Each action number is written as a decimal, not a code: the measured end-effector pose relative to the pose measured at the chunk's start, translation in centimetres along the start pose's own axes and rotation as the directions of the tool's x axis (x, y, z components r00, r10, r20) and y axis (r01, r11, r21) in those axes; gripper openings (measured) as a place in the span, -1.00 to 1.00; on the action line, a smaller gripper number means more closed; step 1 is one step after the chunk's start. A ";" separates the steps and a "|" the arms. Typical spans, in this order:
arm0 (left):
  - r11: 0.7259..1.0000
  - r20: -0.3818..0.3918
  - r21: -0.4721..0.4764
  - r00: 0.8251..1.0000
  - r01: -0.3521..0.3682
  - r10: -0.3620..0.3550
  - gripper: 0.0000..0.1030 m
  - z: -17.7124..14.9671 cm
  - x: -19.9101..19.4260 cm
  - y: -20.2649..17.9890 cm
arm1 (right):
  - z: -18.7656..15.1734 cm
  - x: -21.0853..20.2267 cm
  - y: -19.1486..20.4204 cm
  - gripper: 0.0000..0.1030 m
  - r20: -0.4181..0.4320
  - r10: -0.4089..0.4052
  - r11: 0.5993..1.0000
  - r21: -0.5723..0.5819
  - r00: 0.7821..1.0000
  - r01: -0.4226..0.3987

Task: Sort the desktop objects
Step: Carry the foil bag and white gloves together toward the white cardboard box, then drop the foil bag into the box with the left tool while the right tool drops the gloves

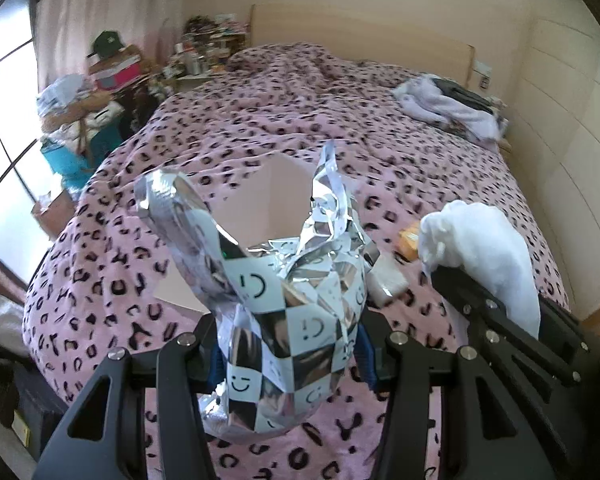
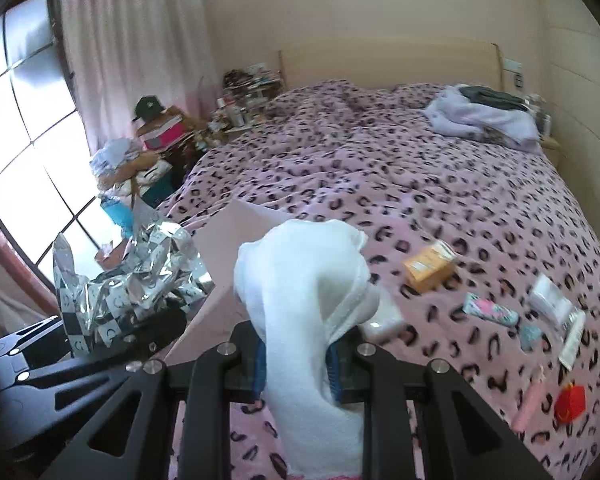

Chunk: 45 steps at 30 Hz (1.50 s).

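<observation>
A: Why is the left claw (image 1: 288,360) clamped on the foil bag (image 1: 284,312)?
B: To carry it above the bed (image 1: 260,120). The right claw (image 2: 296,364) pinches the towel (image 2: 312,288) too, for sorting.

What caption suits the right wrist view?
Right gripper clamps a white towel above a leopard-print bedspread.

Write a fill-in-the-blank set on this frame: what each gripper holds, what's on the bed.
1. The left gripper is shut on a crinkled silver foil bag printed with ____ faces.
2. The right gripper is shut on a soft ____ cloth.
3. The small orange box lies on the pink ____-print bedspread.

Missing words: smiley; white; leopard
</observation>
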State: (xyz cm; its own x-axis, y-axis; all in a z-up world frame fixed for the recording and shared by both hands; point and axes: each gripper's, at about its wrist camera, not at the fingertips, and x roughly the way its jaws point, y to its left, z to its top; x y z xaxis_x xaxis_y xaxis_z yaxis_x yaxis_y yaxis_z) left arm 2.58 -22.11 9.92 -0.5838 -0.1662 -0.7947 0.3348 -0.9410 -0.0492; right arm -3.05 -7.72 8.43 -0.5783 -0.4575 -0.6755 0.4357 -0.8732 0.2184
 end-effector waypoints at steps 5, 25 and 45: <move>0.998 -0.017 -0.056 1.000 -0.016 0.015 -0.01 1.2 0.8 3.0 | 1.6 1.8 2.6 -0.54 -0.024 0.025 0.999 -0.045 0.999 -0.026; 0.989 -0.104 -0.148 0.995 -0.026 0.011 -0.01 3.4 6.6 7.3 | 8.2 10.8 6.6 -0.54 -0.142 0.098 0.987 -0.113 0.985 -0.114; 0.989 -0.167 -0.145 0.986 -0.010 -0.014 -0.01 2.8 10.6 6.6 | 5.8 15.9 6.8 -0.54 -0.314 0.020 0.981 -0.178 0.949 -0.080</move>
State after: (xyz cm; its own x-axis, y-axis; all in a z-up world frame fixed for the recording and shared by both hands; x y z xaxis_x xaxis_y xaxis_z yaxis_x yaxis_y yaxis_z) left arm -3.47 -30.90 2.81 -0.4567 -0.1012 -0.8838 0.4447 -0.8865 -0.1282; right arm -13.25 -21.94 3.24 -0.3233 -0.3988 -0.8581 0.5961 -0.7901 0.1426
